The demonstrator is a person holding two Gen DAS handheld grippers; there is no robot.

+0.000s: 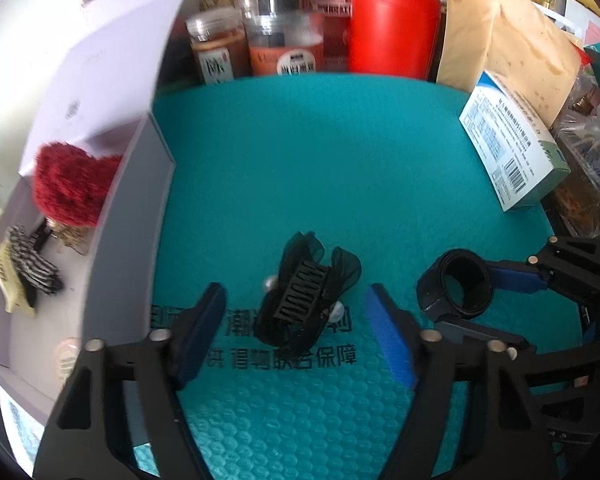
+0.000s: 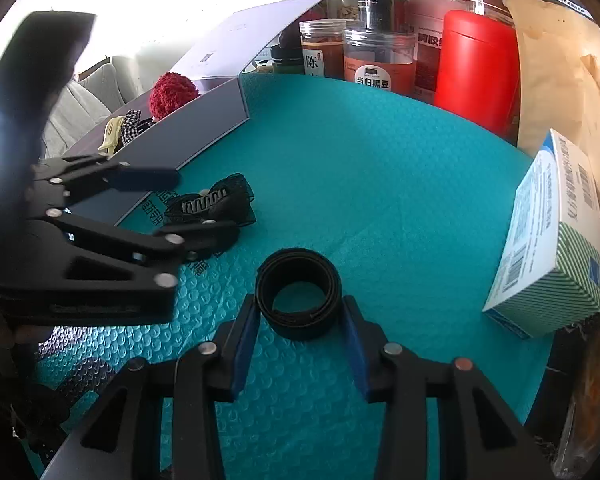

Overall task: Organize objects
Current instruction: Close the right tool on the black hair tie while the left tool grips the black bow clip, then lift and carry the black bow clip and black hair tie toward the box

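Observation:
A black mesh hair claw clip with pearls (image 1: 306, 300) lies on the teal bubble mat (image 1: 320, 152). My left gripper (image 1: 300, 320) is open, its blue pads either side of the clip. A black coiled band (image 2: 298, 294) lies on the mat to the right. My right gripper (image 2: 298, 332) is closed on the band, a pad touching each side of it. In the left wrist view the band (image 1: 456, 284) sits between the right gripper's fingers (image 1: 516, 276). The clip also shows in the right wrist view (image 2: 212, 210), between the left gripper's fingers (image 2: 148, 178).
An open grey box (image 1: 140, 208) at the left holds a red fluffy scrunchie (image 1: 70, 188), a cream claw clip (image 1: 10, 284) and a checkered bow (image 1: 36, 268). Jars (image 1: 284, 44), a red canister (image 1: 392, 28), a brown bag (image 1: 508, 36) and a blue-white carton (image 1: 512, 152) line the back and right.

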